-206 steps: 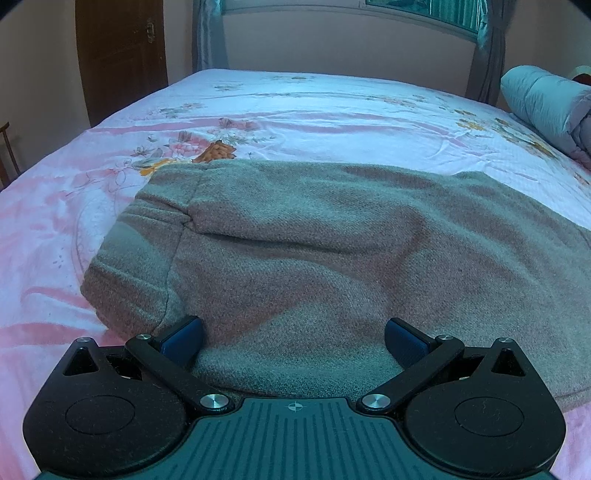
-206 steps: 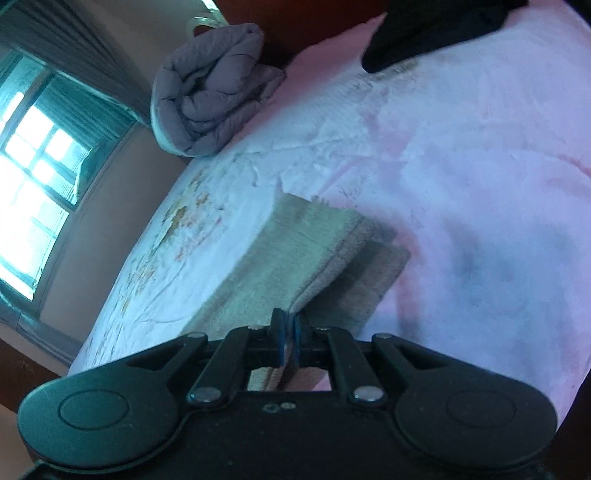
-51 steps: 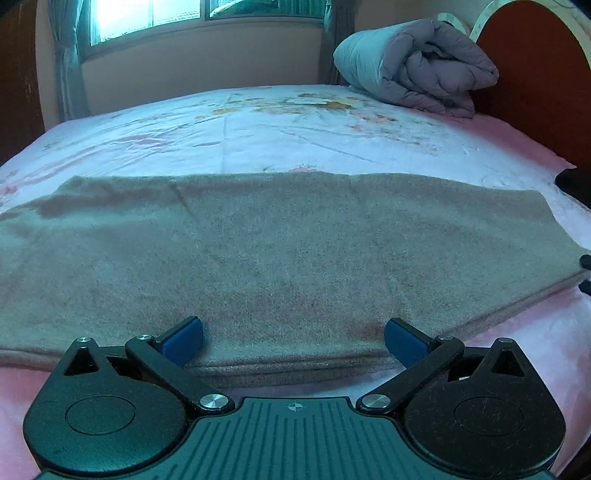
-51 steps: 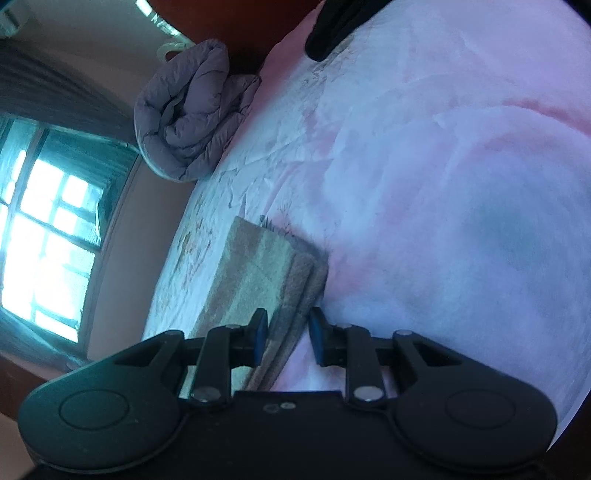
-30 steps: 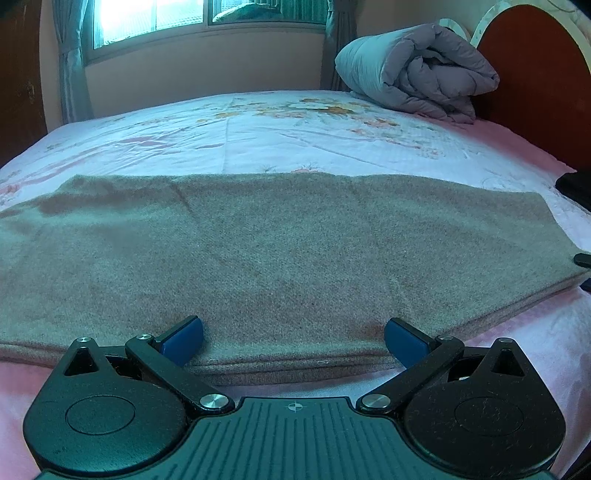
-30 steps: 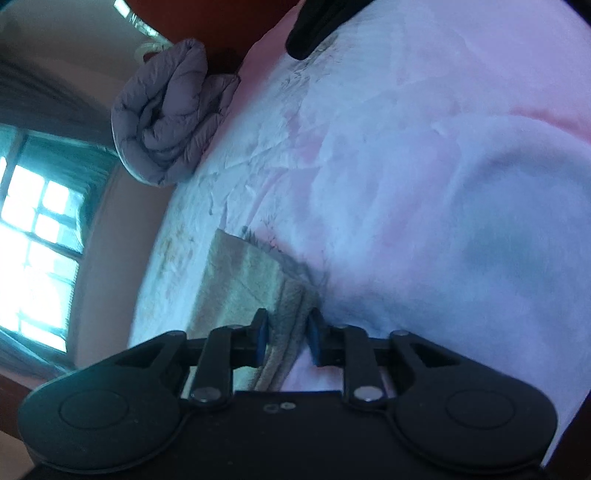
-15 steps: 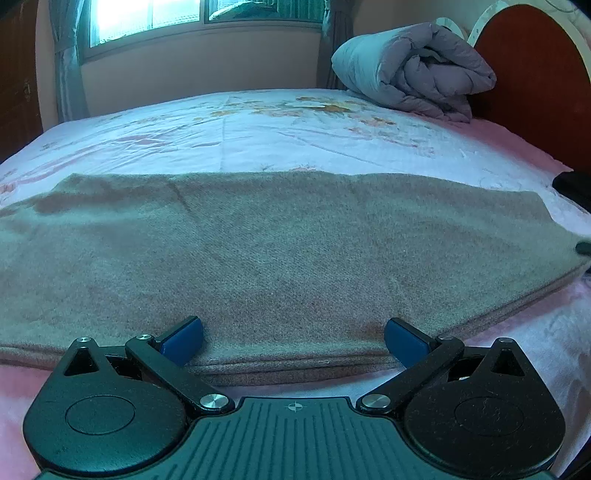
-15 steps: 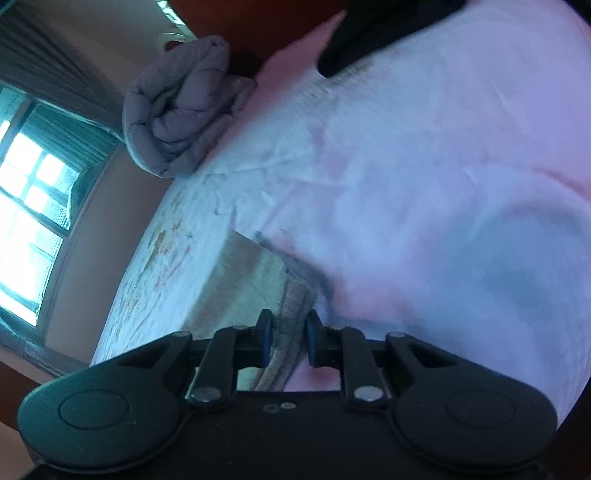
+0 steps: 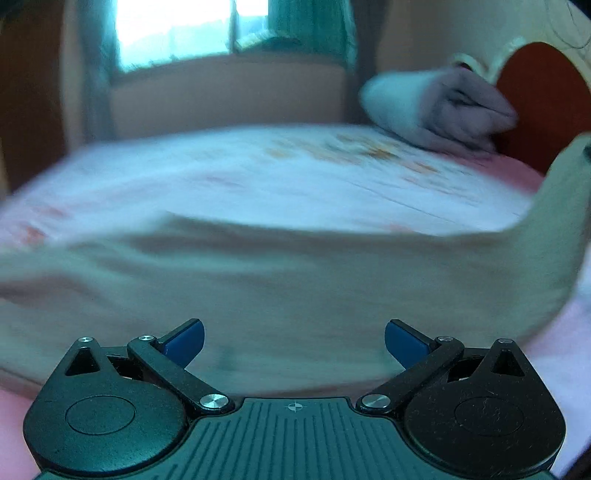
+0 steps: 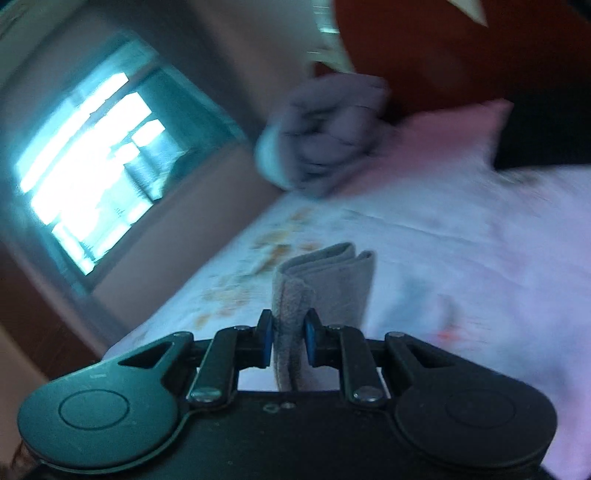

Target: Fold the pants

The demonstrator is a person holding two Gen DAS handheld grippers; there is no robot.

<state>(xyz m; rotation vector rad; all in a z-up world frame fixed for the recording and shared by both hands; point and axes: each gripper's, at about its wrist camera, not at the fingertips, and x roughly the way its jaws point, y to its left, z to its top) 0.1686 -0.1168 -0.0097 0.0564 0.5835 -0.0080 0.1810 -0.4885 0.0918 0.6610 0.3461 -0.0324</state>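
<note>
The grey-brown pants (image 9: pixel 280 288) lie folded lengthwise across the pink floral bed, blurred by motion. Their right end (image 9: pixel 569 192) is lifted off the bed at the right edge of the left wrist view. My left gripper (image 9: pixel 293 338) is open and empty, low over the pants' near edge. My right gripper (image 10: pixel 289 338) is shut on the layered leg end of the pants (image 10: pixel 325 277) and holds it up above the sheet.
A rolled grey duvet (image 9: pixel 439 107) lies at the head of the bed beside the red-brown headboard (image 9: pixel 543 88). A dark item (image 10: pixel 546 136) lies on the sheet near the headboard. A window (image 9: pixel 177 33) is behind the bed.
My right gripper has closed on the pants' leg end and lifted it off the bed. The left view has tilted up and is blurred; the left gripper stays open.
</note>
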